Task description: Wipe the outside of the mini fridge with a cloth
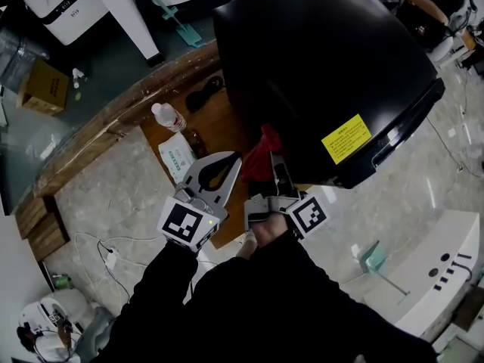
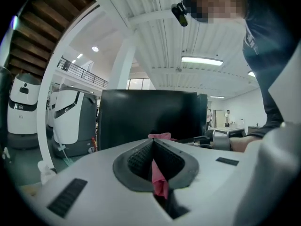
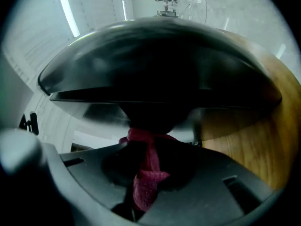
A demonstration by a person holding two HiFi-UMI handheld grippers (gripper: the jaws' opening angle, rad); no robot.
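Forearms reach forward side by side. Left gripper (image 1: 237, 159) and right gripper (image 1: 277, 159) both pinch the red cloth (image 1: 261, 150), pressed against the mini fridge (image 1: 325, 66) on the counter (image 1: 225, 118).

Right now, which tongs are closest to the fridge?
The right tongs: the fridge fills their view, right at the cloth. The left tongs, also pinching the cloth, sit farther back.

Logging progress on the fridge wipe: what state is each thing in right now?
Fridge: door shut, standing on the wooden table.
Cloth: bunched up, pinched in both grippers, right by the fridge's side.
Left gripper: shut on the cloth.
Right gripper: shut on the cloth.
Bottle: cap on, not held.
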